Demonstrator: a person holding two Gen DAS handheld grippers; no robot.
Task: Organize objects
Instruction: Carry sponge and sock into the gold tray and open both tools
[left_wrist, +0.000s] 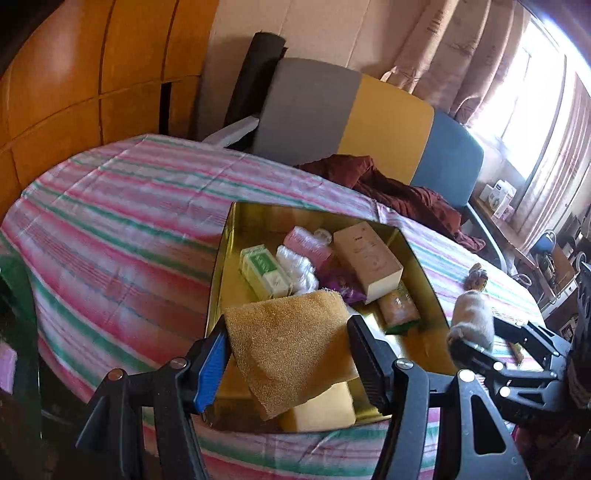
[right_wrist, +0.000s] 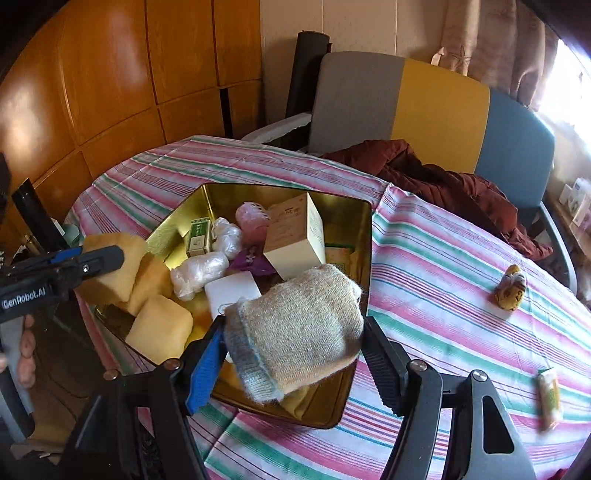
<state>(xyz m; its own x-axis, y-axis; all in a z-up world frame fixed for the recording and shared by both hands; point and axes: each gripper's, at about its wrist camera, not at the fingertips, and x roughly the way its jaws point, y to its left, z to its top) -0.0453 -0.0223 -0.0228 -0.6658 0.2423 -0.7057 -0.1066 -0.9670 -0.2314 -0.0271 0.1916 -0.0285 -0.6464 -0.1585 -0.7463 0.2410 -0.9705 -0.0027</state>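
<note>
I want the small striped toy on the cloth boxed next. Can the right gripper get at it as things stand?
Probably not yet: the right gripper is shut on a knitted sock above the gold tin. The toy lies apart on the tablecloth, nothing around it.

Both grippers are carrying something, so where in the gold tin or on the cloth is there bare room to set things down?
The gold tin is crowded; only its far left corner shows bare metal. The striped tablecloth is open left of the tin, and between the tin and the small yellow toy on the right.
</note>
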